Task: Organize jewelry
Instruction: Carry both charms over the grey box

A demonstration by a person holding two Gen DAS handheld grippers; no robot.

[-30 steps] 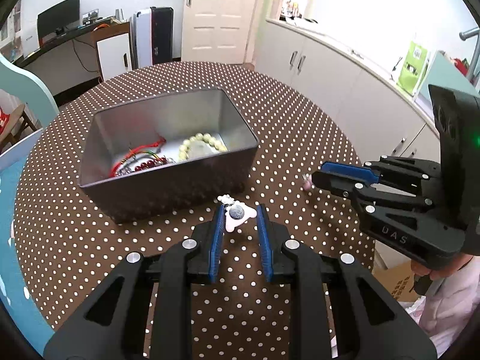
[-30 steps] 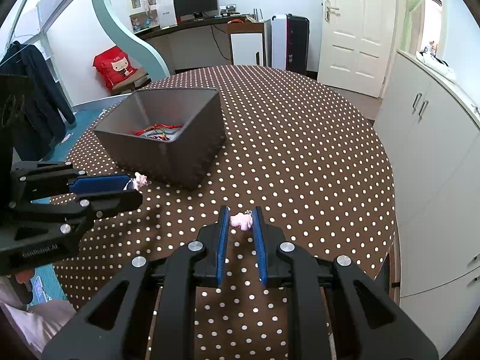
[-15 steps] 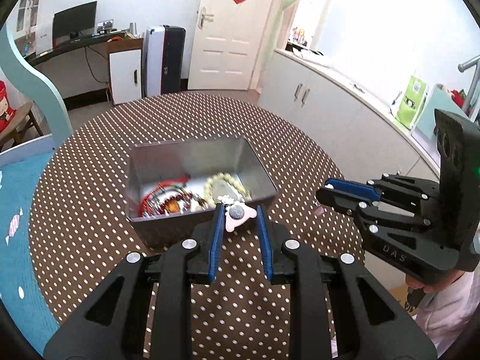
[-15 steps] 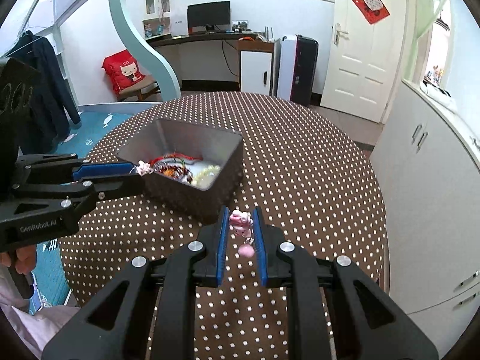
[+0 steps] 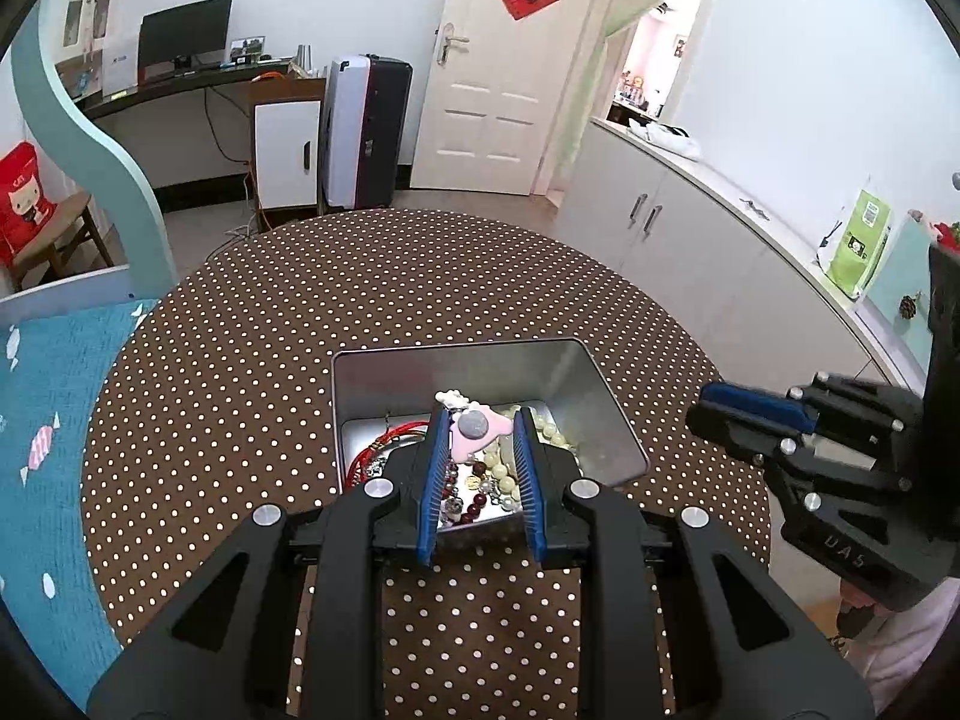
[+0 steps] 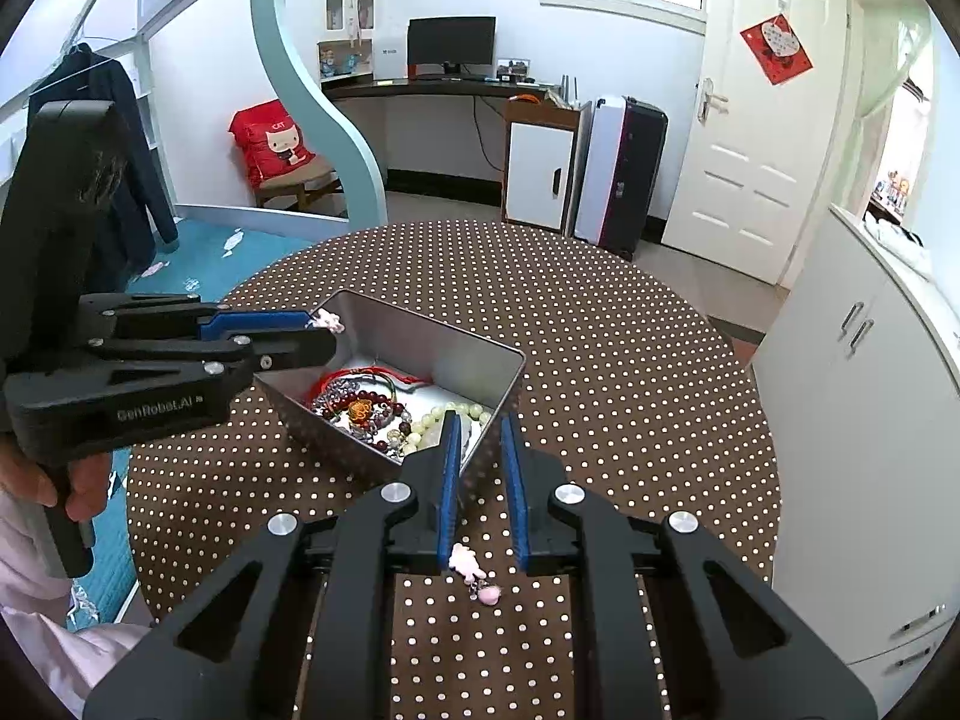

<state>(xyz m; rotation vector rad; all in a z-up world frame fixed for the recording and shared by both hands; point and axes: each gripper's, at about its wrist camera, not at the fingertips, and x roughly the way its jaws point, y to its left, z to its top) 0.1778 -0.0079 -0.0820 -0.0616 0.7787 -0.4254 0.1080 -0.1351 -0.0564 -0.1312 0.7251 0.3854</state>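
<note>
Metal tin [image 5: 606,402] already holds beads; left gripper [image 5: 478,435] pinches pink charm [image 5: 477,429] above it; right gripper [image 6: 480,468] slack, second charm [image 6: 467,561] undelivered.

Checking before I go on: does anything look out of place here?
Yes. A pink pendant charm is low between the right gripper's open fingers, over the dotted tablecloth and outside the metal tin. Lying or falling is unclear. The left gripper holds a pink-and-grey charm above the tin.

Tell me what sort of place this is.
Most likely a room in a home, part study and part living space: a desk with a monitor, a suitcase by the door, and a round table in a polka-dot cloth holding a jewelry tin.
</note>
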